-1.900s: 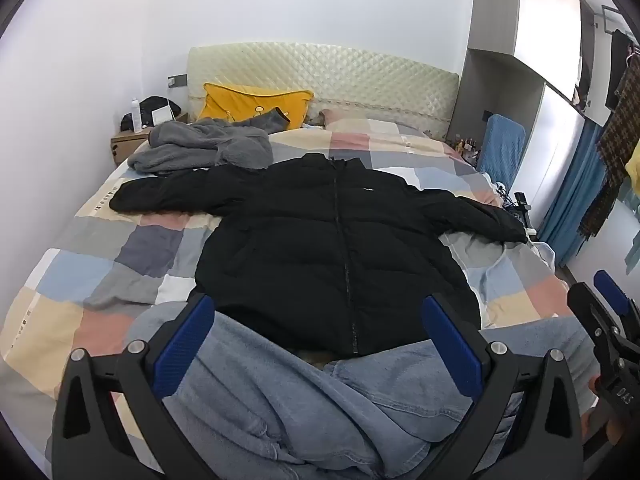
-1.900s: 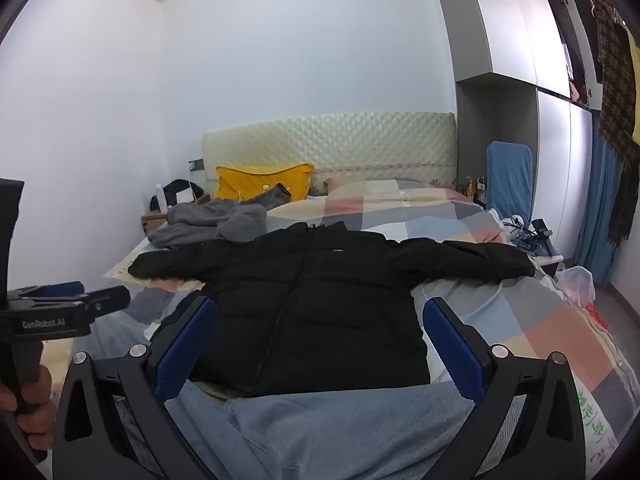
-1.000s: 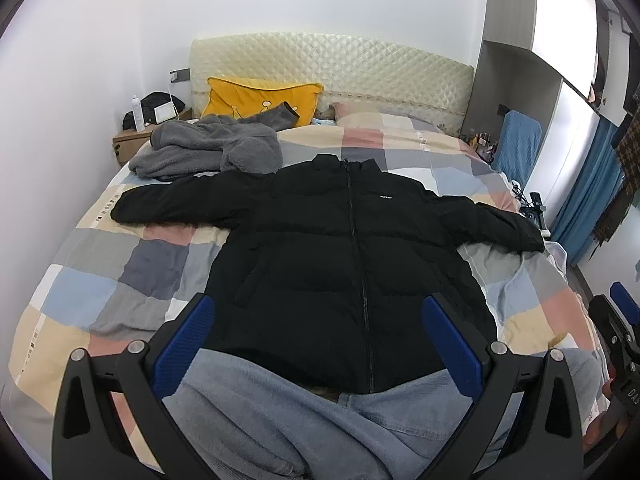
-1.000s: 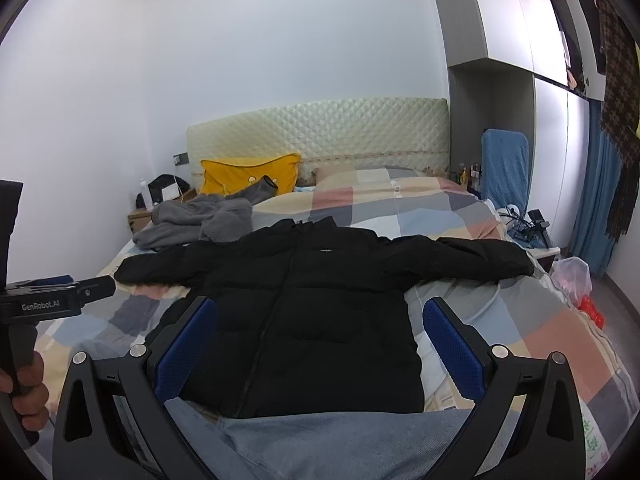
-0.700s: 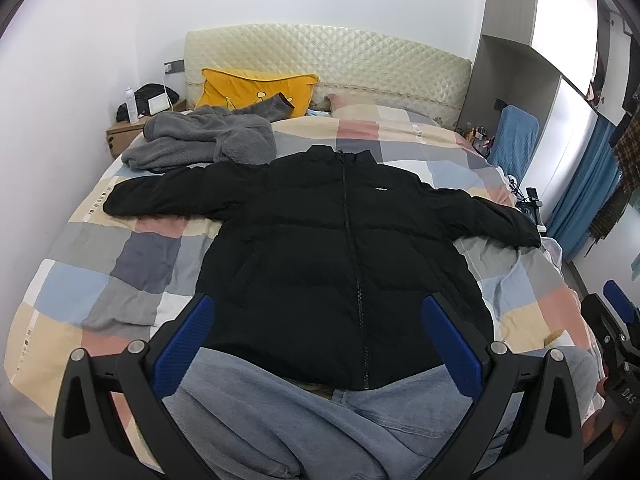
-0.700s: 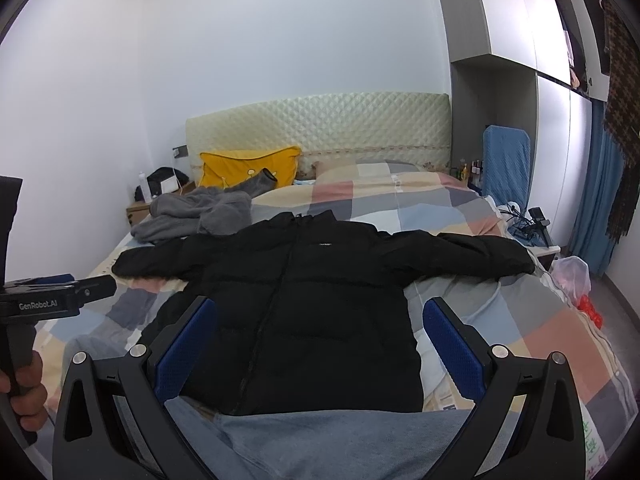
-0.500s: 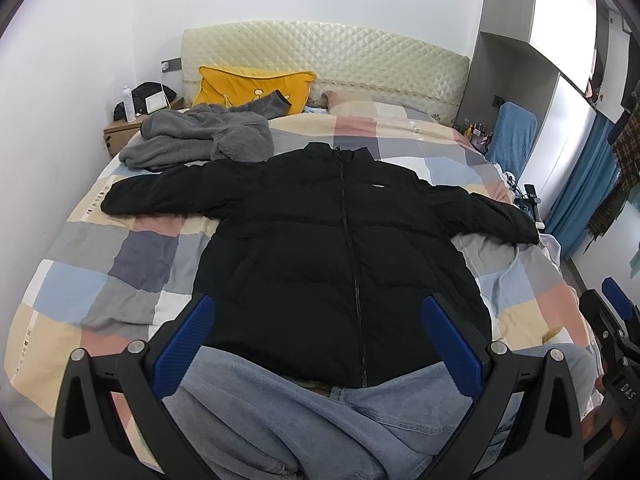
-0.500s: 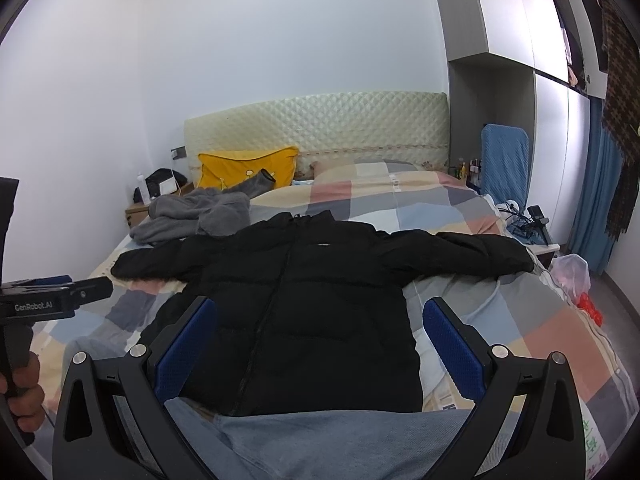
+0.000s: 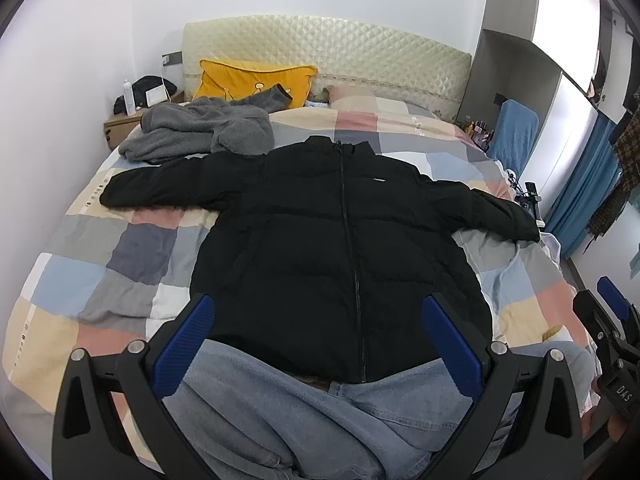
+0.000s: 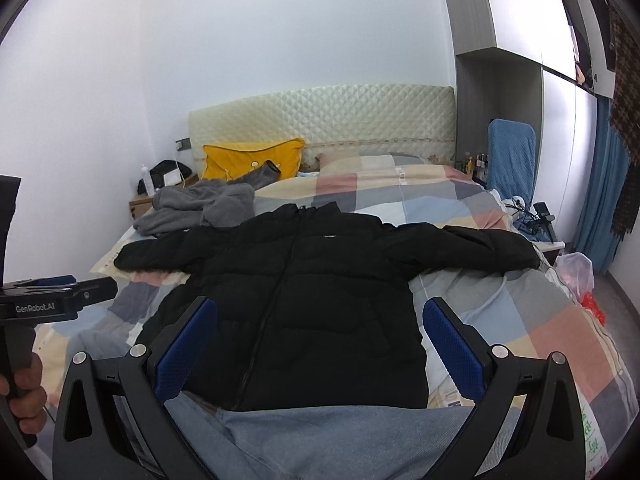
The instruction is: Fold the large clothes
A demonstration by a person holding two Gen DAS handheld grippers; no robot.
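Jacket [image 9: 320, 240]: matt black quilted cloth. Jeans [image 9: 320, 420]: pale woven denim. Fleece [image 9: 200, 128]: grey, fuzzy. Headboard [image 9: 320, 52]: glossy quilted padding. Tool pads [image 9: 184, 340]: textured blue, rubber-like.

yellow pillow [image 9: 256, 80] | nightstand [image 9: 122, 126] | blue curtain [image 9: 576, 196] | headboard [image 9: 340, 56]

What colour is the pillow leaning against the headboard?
The pillow is mustard yellow, with a small pale motif on its front; it shows best in the left wrist view.
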